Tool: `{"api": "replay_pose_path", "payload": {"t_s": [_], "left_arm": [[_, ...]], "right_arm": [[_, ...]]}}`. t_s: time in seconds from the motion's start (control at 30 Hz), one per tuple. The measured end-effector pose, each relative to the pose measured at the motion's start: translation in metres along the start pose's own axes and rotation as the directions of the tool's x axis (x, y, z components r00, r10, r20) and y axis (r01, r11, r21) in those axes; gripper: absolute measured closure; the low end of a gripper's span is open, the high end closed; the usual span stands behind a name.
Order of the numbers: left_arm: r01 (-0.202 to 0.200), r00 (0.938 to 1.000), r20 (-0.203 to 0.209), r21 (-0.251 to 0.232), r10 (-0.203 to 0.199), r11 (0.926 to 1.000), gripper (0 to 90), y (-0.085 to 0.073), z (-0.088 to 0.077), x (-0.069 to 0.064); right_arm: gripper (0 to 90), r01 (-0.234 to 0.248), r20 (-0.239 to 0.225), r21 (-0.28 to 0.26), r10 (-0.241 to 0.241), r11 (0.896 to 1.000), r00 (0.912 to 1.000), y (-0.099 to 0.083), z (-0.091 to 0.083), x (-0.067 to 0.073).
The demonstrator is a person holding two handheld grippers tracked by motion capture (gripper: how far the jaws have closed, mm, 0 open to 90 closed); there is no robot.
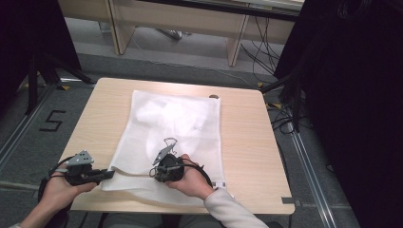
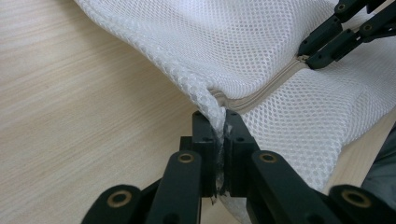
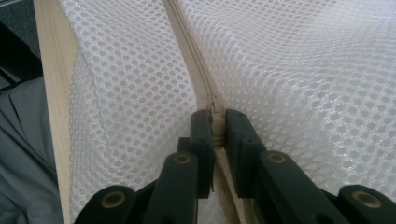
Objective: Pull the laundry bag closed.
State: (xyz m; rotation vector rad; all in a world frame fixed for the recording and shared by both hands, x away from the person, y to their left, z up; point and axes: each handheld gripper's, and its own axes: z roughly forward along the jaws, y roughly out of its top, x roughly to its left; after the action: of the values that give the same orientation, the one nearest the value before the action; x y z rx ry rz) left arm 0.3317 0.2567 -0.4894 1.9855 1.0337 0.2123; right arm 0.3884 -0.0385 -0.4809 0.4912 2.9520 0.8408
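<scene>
White mesh makes up the laundry bag [image 1: 176, 137], which lies flat on the wooden table [image 1: 247, 142], covering the middle of the surface from near the far edge to the near edge. Its long axis runs from the far edge toward the person, with the zipped end at the near edge. The zipper [image 2: 261, 91] is a cream band running crosswise along that near end, roughly parallel to the table's near edge, and something white and bunched shows through the mesh in the far half of the bag.

At the bag's near left corner, the left gripper [image 1: 108, 175] points level toward the right, and its jaws are pressed together on a pinch of mesh right where the zipper band ends; the left gripper view [image 2: 220, 126] shows the fabric squeezed thin between the black pads. The right gripper [image 1: 164, 154] sits over the near middle of the bag, pointing away from the person. In the right gripper view [image 3: 215, 116] its jaws are closed almost fully on the zipper track, with what looks like the small slider or pull caught between their tips. The two grippers stand near each other along the zipper line.
</scene>
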Motion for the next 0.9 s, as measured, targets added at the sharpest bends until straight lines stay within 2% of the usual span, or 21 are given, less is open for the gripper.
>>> {"api": "replay_pose_path", "payload": {"t_s": [0.9], "left_arm": [[0.002,1.0,-0.001,-0.002,-0.002,1.0,84.8,-0.0004,0.0003,0.0003]], "right_arm": [[82.3,-0.011,0.007,0.01,0.011,1.0,0.9999,-0.0071,-0.0062,-0.0031]]}}
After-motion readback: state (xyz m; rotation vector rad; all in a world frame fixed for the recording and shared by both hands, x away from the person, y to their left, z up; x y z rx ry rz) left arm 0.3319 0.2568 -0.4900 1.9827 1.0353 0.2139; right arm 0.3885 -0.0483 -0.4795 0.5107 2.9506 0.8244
